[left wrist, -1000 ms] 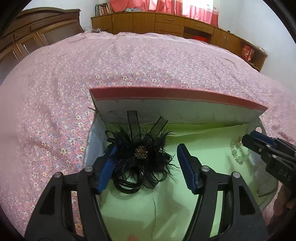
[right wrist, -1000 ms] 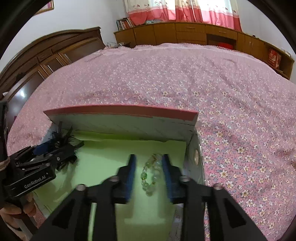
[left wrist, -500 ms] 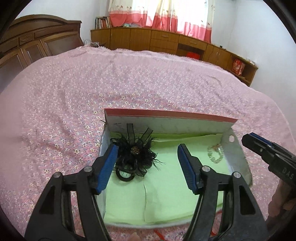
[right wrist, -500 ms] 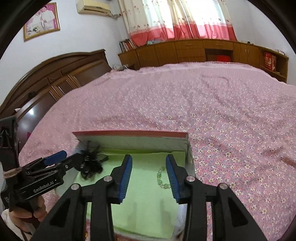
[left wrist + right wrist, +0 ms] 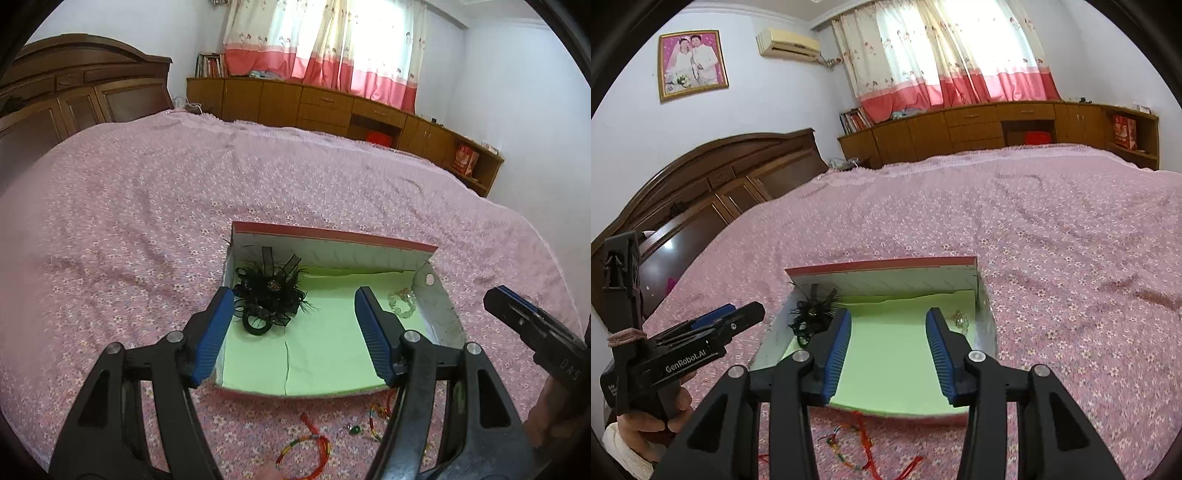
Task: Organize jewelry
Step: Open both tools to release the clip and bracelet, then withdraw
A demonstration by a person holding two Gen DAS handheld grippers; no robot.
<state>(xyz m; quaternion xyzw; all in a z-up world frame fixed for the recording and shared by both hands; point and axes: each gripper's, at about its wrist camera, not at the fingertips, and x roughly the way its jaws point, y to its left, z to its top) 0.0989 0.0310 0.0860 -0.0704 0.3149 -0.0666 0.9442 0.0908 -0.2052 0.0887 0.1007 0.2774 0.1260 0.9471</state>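
Jewelry half sorted: feathered hairpiece point(image 5: 267, 295) and bead bracelet point(image 5: 402, 303) lie in the green-lined box point(image 5: 332, 236); red cords point(image 5: 306, 446) wait on the bedspread point(image 5: 147, 221); left gripper point(image 5: 293, 334) and right gripper point(image 5: 888, 354) hang spread, the right's jaws just opened further, both empty.

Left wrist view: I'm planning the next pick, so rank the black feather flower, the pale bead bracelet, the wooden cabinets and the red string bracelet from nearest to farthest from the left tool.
1. Black feather flower, in the box, just past the left tool.
2. Red string bracelet, on the bedspread below; bead bracelet, at the box's right wall: too close to call.
3. Wooden cabinets, under the window.
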